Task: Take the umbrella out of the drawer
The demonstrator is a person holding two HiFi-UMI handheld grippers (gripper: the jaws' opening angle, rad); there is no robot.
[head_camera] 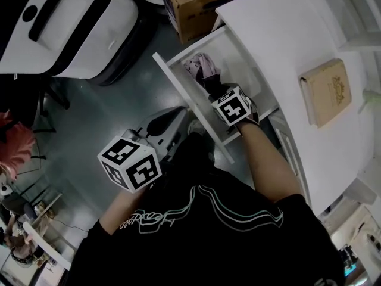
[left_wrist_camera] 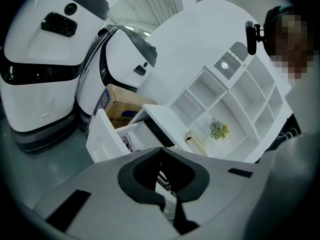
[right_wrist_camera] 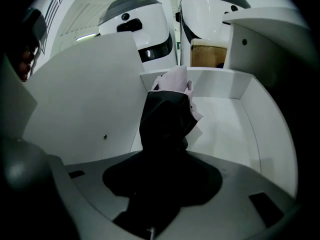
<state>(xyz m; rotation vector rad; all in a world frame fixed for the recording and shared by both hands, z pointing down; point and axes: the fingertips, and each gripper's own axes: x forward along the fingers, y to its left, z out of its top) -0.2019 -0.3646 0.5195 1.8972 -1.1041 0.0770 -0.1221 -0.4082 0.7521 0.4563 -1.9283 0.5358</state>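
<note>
Under the white counter [head_camera: 268, 46] the drawer [head_camera: 181, 82] stands open. The umbrella [right_wrist_camera: 167, 116] lies inside, its dark end apparently pinched by the right tongs [right_wrist_camera: 161, 156]. Left tongs [left_wrist_camera: 161, 153] are pressed together, empty. Lifting out remains.

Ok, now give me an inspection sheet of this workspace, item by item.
Surface: white desk top, a tan book on it.
Job's things: umbrella, folded, lying in the open drawer.
Clutter: cardboard box beside the drawer.
Grippers: right gripper shut on the umbrella inside the drawer; left gripper shut, empty, held off over the floor.
Cables: nothing seen.
Surroundings: white machines on the grey floor.
</note>
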